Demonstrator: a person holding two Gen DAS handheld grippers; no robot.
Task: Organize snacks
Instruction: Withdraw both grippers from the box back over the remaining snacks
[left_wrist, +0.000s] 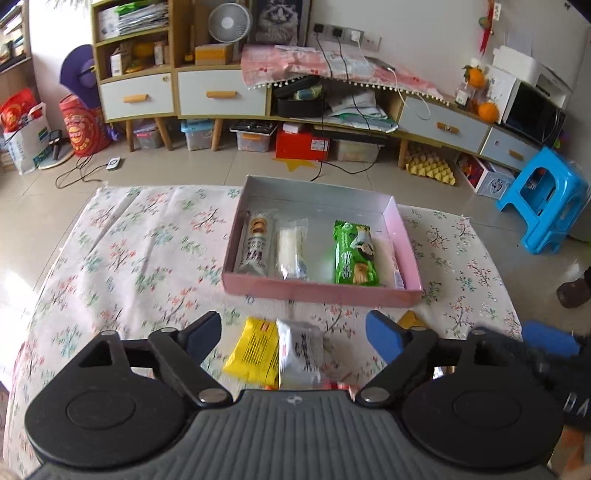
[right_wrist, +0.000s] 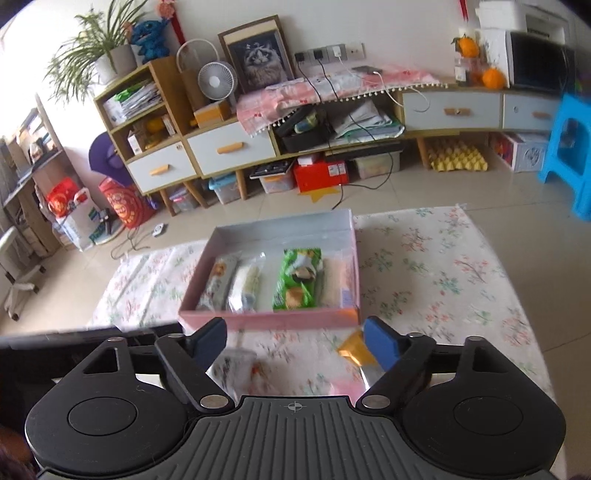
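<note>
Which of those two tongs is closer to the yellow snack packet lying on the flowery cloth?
Left. The left tongs hang open right over the yellow snack packet; the right tongs hang open off to its right, over other packets.

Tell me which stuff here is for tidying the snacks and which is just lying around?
For the job:
pink cardboard box
green biscuit packet inside it
yellow snack packet on the cloth
white snack packet beside it
open left gripper
open right gripper

Just lying about:
blue plastic stool
white desk fan
red box

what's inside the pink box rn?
Pink box holds four packs in a row: grey biscuit pack, clear white pack, green pack, pale pack partly hidden behind it.
</note>
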